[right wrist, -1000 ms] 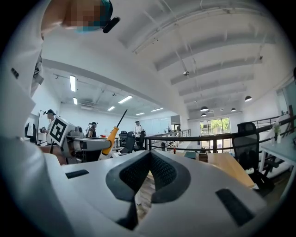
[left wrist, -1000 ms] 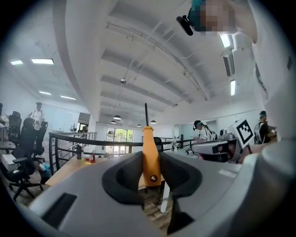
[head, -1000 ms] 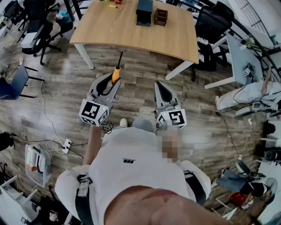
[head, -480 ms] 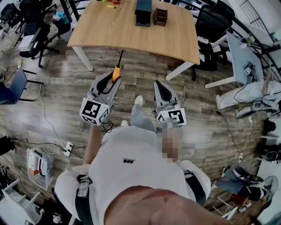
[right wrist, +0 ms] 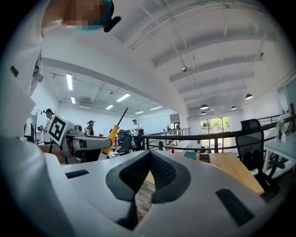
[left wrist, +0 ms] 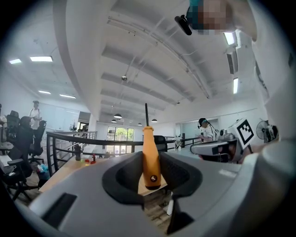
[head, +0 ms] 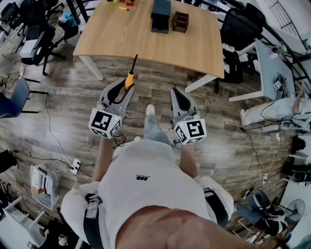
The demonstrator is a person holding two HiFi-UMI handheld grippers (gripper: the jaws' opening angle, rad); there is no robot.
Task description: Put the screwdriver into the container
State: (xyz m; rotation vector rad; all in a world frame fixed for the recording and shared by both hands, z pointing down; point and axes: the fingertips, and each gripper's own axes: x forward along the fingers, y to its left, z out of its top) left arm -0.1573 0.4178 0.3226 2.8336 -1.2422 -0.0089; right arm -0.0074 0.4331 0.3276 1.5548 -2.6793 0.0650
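Observation:
The screwdriver point(head: 129, 79) has an orange handle and a thin black shaft that points toward the table. My left gripper point(head: 126, 91) is shut on the handle, held over the wood floor short of the table's near edge. In the left gripper view the screwdriver point(left wrist: 151, 155) stands upright between the dark pads of my left gripper point(left wrist: 151, 179). My right gripper point(head: 179, 95) hovers beside it, shut with nothing in it; its pads point(right wrist: 162, 173) meet at the tip. A brown wooden container point(head: 180, 21) and a dark box point(head: 160, 14) stand on the wooden table point(head: 126, 36).
Small colourful items point(head: 125, 6) lie at the table's far left. Office chairs point(head: 34, 29) stand left of the table and another chair point(head: 240, 29) to its right. A power strip and cables point(head: 73, 160) lie on the floor at left. A second white desk point(head: 272, 68) is at right.
The person's leg and foot have swung forward between the grippers, and the view has shifted slightly. Both grippers keep their pose, the left one still holding the screwdriver.

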